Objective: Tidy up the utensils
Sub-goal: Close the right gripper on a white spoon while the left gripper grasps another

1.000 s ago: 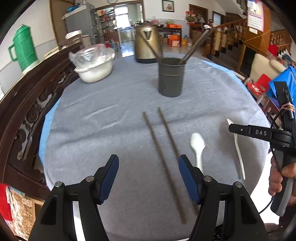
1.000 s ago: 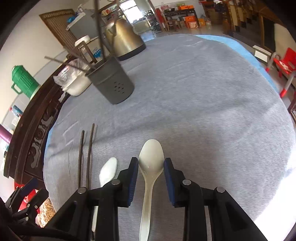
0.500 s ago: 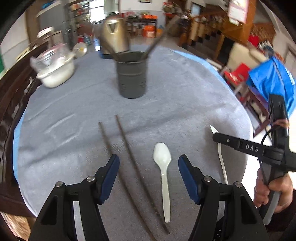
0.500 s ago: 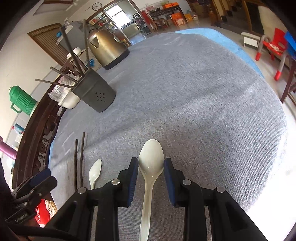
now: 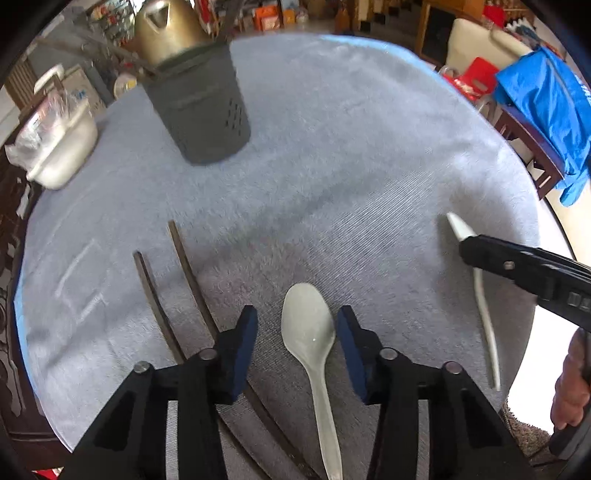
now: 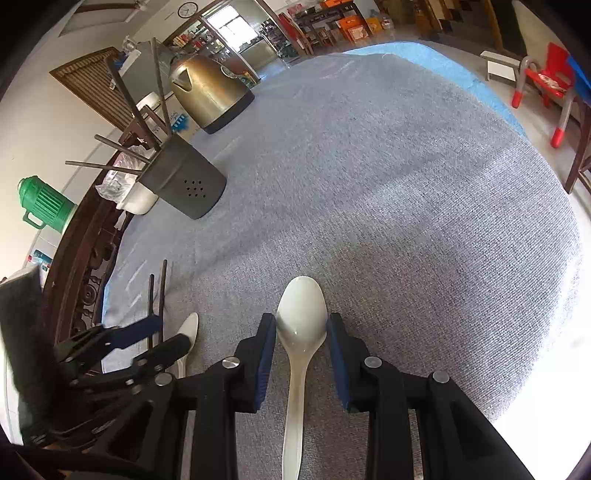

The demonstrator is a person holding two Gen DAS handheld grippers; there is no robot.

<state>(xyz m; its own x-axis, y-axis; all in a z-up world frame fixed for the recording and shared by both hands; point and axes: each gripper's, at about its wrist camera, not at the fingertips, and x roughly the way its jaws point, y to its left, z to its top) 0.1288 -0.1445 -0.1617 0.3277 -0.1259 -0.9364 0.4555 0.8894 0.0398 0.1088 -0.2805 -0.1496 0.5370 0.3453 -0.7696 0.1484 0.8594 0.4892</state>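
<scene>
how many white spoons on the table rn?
2. One spoon lies between the left gripper fingers; the other spoon lies between the right gripper fingers. None seen in the holder.

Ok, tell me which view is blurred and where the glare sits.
Left wrist view: motion blur smears the utensil holder and kettle at the top, while the spoon between the fingers stays fairly sharp. Right wrist view: crisp throughout, but the lower right corner beyond the tablecloth is blown out white.

White spoons, perhaps dark-grey perforated holder.
</scene>
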